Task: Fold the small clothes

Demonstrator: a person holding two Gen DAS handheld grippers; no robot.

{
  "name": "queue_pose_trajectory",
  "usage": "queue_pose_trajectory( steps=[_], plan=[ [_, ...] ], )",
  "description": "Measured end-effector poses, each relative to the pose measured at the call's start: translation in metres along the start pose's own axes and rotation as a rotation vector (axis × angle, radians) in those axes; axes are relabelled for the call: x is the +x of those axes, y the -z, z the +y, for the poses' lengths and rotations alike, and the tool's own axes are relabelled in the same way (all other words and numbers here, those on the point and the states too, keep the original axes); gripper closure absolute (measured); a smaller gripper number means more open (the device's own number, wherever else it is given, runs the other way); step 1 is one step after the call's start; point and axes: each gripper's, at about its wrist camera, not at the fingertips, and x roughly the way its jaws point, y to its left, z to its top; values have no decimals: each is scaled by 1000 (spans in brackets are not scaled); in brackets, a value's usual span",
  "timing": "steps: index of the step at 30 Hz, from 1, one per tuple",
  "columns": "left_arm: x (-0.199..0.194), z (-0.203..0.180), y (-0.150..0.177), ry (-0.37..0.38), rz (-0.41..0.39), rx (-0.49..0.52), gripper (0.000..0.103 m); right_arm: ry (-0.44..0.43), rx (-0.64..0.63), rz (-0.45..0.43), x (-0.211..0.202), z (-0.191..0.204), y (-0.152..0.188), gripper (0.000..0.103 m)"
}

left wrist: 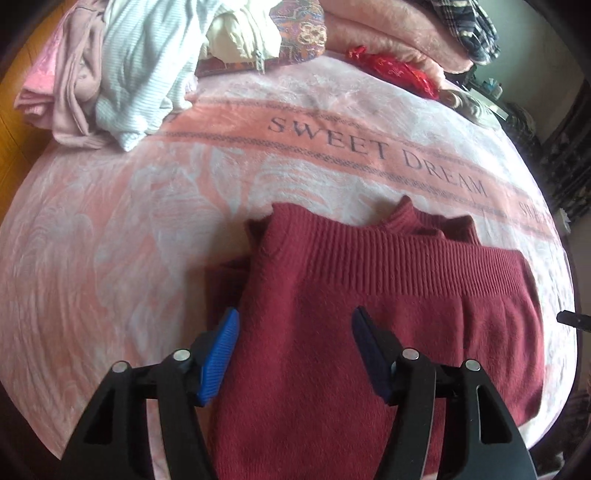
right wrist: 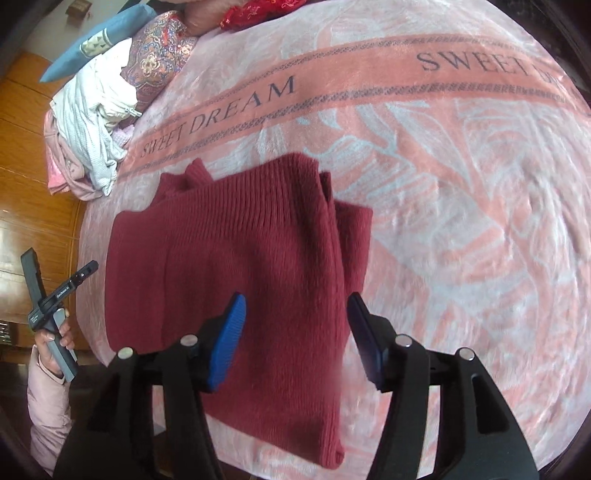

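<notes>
A dark red knit sweater (left wrist: 369,314) lies folded flat on a pink "SWEET DREAM" blanket (left wrist: 129,229); its ribbed hem faces away and a sleeve edge sticks out at its left. My left gripper (left wrist: 293,321) hovers open and empty over the sweater's near left part. In the right wrist view the same sweater (right wrist: 240,258) lies folded, and my right gripper (right wrist: 295,306) is open and empty above its right edge. The left gripper's handle, held in a hand (right wrist: 48,306), shows at the far left of that view.
A heap of unfolded clothes, white, pale blue and pink (left wrist: 122,70), sits at the bed's far left (right wrist: 92,136). Patterned pillows (left wrist: 299,33), a red cloth (left wrist: 395,70) and pink and plaid bedding (left wrist: 465,26) line the far edge. Wooden panelling (right wrist: 33,206) stands beside the bed.
</notes>
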Motion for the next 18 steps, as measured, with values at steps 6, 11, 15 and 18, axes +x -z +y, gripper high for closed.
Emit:
queue_pose_trajectory(
  steps=[6, 11, 15, 18],
  plan=[
    [4, -29, 37, 17, 25, 126, 39, -46, 36, 86, 18, -21, 34, 34],
    [21, -34, 47, 16, 56, 152, 39, -58, 41, 129, 36, -29, 34, 34],
    [38, -27, 51, -7, 93, 149, 39, -39, 35, 162, 48, -30, 33, 34],
    [47, -21, 52, 8, 105, 133, 38, -30, 28, 166, 50, -29, 33, 40]
  ],
)
